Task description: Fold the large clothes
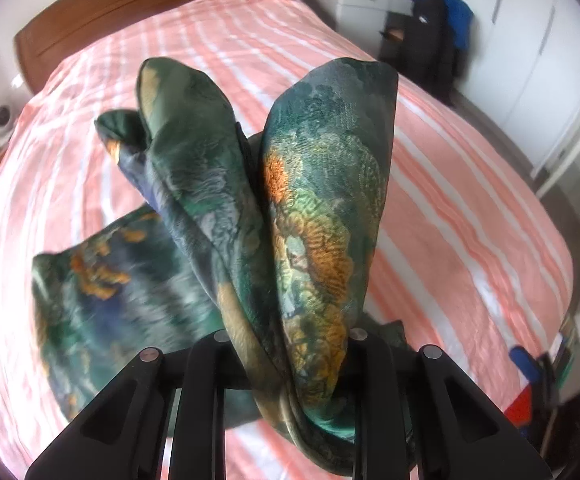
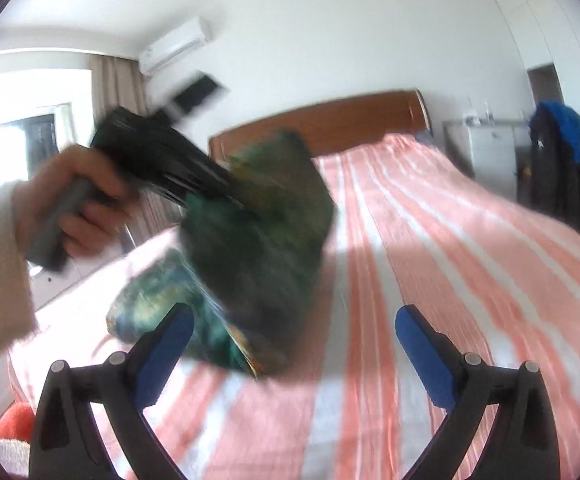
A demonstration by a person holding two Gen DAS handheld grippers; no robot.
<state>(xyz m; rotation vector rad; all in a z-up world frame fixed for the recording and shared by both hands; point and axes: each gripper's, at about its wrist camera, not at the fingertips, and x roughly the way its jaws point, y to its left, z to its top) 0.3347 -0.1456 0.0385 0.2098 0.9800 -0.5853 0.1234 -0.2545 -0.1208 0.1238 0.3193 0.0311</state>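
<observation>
A: Garment point(image 1: 322, 208) bunched in the left gripper point(image 1: 290, 360), jaws clamped on a wad of its green printed cloth, lifted above the striped bed point(image 1: 470, 220), 1 end trailing on the sheet.

B: And the right gripper point(image 2: 294, 344)?

A: Jaws spread wide, holding nothing, just beside the hanging cloth.

B: So it looks mid-fold, carrying.

A: Likely. Next the right should catch a free corner so the 2 can spread it flat.

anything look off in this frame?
Green patterned garment is bunched up in the left gripper, not spread on the striped bed. Right gripper is open and holds nothing.
</observation>
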